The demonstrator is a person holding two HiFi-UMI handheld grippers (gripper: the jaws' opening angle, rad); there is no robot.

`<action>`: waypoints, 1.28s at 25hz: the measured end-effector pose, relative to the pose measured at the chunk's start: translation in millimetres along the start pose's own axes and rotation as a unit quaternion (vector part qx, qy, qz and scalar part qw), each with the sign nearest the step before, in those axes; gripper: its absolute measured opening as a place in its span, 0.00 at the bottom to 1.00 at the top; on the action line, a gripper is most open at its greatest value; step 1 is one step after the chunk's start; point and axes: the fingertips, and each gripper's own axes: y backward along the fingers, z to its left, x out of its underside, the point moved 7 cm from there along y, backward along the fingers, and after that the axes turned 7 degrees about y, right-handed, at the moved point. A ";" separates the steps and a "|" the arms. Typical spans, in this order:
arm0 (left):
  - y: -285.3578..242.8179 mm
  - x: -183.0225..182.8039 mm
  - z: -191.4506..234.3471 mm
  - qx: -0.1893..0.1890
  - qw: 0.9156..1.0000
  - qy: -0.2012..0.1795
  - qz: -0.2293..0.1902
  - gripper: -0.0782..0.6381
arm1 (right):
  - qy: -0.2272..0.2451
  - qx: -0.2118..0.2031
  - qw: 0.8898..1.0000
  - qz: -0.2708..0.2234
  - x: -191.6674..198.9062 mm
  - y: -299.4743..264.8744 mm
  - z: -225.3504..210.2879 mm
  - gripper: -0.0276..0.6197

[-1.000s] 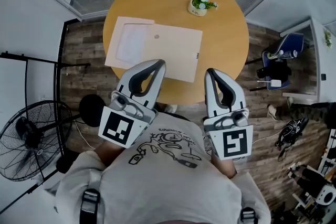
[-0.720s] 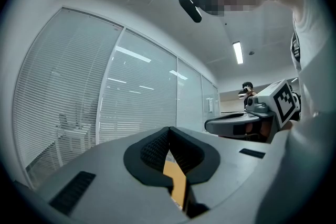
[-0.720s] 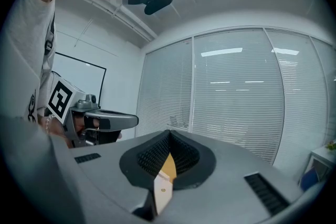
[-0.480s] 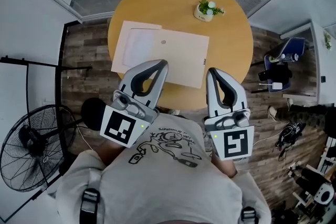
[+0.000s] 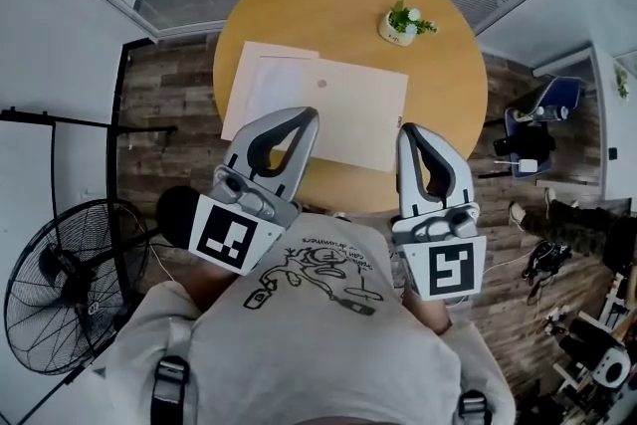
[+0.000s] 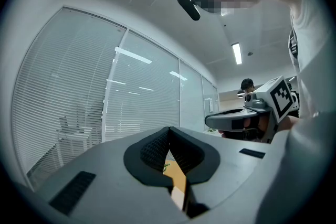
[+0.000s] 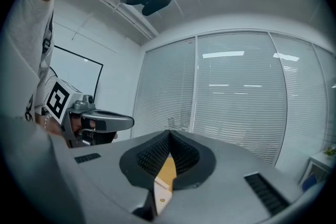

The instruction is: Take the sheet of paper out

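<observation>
A tan envelope (image 5: 353, 114) lies flat on the round wooden table (image 5: 438, 80), and a white sheet of paper (image 5: 274, 87) shows at its left end. In the head view my left gripper (image 5: 305, 117) hangs level over the envelope's near left part, jaws shut and empty. My right gripper (image 5: 408, 131) is level too, beside the envelope's near right corner, shut with nothing in it. Each gripper view shows its own jaws meeting at the tips, the left gripper (image 6: 169, 129) and the right gripper (image 7: 169, 134), with a strip of table and envelope below.
A small potted plant (image 5: 402, 23) stands on the table's far right. A floor fan (image 5: 62, 282) and a black round stool (image 5: 177, 212) are at the left, and a blue chair (image 5: 532, 129) is at the right. Glass walls with blinds run behind the table.
Both grippers have come forward toward the table together. Their tips now reach over the envelope's near edge. Both stay shut and the envelope has not moved on the table.
</observation>
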 end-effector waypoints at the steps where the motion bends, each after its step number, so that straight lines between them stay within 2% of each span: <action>1: 2.1 0.4 1.3 0.000 1.000 0.000 0.000 0.14 | -0.003 0.002 1.000 0.000 -0.2 -0.9 2.2 0.05; 4: 7.4 1.9 5.3 -0.004 1.000 0.001 0.001 0.14 | -0.005 0.005 1.000 0.011 3.5 -2.7 5.6 0.05; 13: 20.4 8.3 22.0 -0.027 1.000 0.002 0.011 0.14 | -0.012 -0.028 0.999 0.024 20.0 -22.8 15.3 0.06; 17: 26.0 12.9 27.5 -0.038 0.999 0.006 0.014 0.14 | -0.021 -0.048 0.998 0.038 34.3 -34.2 21.3 0.10; 24: 37.0 18.9 38.4 -0.047 0.999 0.009 0.017 0.14 | -0.039 -0.071 0.995 0.052 71.4 -65.6 38.4 0.11; 32: 48.2 26.1 51.6 -0.063 0.998 0.011 0.019 0.14 | -0.042 -0.104 0.986 0.124 131.2 -97.0 62.8 0.12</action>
